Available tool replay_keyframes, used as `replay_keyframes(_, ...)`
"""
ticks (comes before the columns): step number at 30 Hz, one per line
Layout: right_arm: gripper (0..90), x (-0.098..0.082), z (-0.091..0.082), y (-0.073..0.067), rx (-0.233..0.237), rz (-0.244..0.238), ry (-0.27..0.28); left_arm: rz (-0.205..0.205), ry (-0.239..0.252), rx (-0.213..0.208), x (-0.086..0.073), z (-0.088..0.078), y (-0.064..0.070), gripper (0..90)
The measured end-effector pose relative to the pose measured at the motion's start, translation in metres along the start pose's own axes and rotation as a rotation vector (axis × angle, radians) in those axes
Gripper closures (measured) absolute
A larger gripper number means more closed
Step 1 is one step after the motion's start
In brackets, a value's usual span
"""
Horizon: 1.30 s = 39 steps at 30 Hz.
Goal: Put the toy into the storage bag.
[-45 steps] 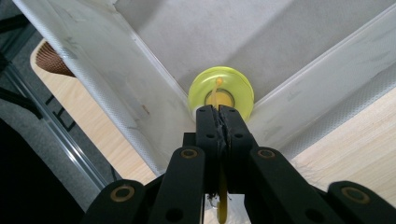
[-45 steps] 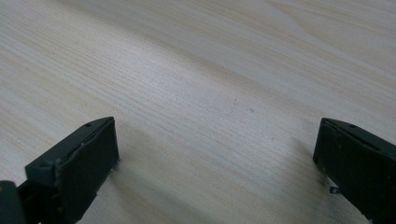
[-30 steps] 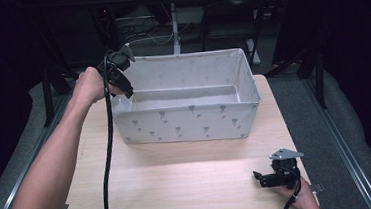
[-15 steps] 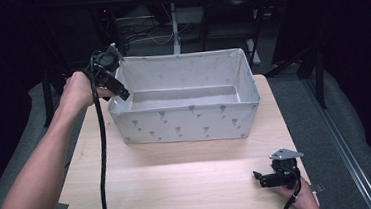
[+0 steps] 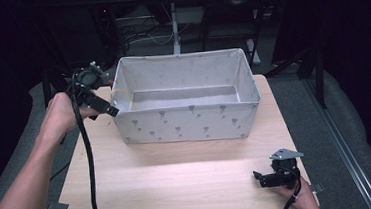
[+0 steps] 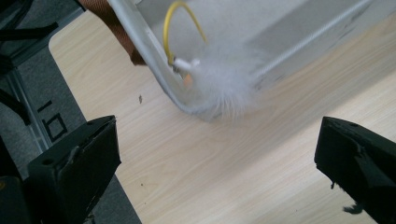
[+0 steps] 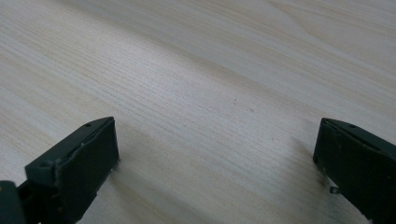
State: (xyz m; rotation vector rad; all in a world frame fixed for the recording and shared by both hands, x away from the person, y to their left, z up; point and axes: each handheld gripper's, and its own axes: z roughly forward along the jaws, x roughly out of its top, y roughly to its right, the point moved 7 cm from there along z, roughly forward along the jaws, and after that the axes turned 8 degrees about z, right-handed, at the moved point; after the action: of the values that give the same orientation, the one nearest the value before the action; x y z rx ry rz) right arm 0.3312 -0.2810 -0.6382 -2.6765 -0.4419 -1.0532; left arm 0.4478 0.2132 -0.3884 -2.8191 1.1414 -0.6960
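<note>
I see a yellow wire loop with a white feather tuft (image 6: 219, 81) hanging inside the grey fabric bin (image 5: 185, 122); my left gripper (image 5: 104, 109), its jaws just opened, holds nothing.

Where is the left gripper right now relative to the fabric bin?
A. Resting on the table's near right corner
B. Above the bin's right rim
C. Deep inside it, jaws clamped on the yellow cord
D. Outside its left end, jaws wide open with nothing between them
D: the left gripper sits just outside the left end of the fabric bin, its jaws spread wide over bare table.
</note>
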Motion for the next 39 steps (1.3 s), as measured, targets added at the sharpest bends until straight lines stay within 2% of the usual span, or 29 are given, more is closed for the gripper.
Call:
replay_keyframes(8, 0.0, 0.0, 0.0, 0.0, 0.002, 0.002, 0.004, -0.012, 0.025, -0.008, -0.033, 0.01, 0.01, 0.2)
replay_keyframes(13, 0.0, 0.0, 0.0, 0.0, -0.003, 0.002, -0.001, -0.023, 0.036, -0.011, -0.054, 0.022, 0.018, 0.2)
replay_keyframes(27, 0.0, 0.0, 0.0, 0.0, 0.0, 0.004, 0.001, -0.079, 0.038, -0.016, -0.116, 0.073, 0.045, 0.1)
replay_keyframes(31, 0.0, 0.0, 0.0, 0.0, 0.0, 0.004, 0.0, -0.111, 0.051, -0.021, -0.134, 0.09, 0.053, 0.1)
replay_keyframes(39, 0.0, 0.0, 0.0, 0.0, 0.0, 0.004, 0.001, -0.15, 0.057, -0.03, -0.158, 0.115, 0.065, 0.1)
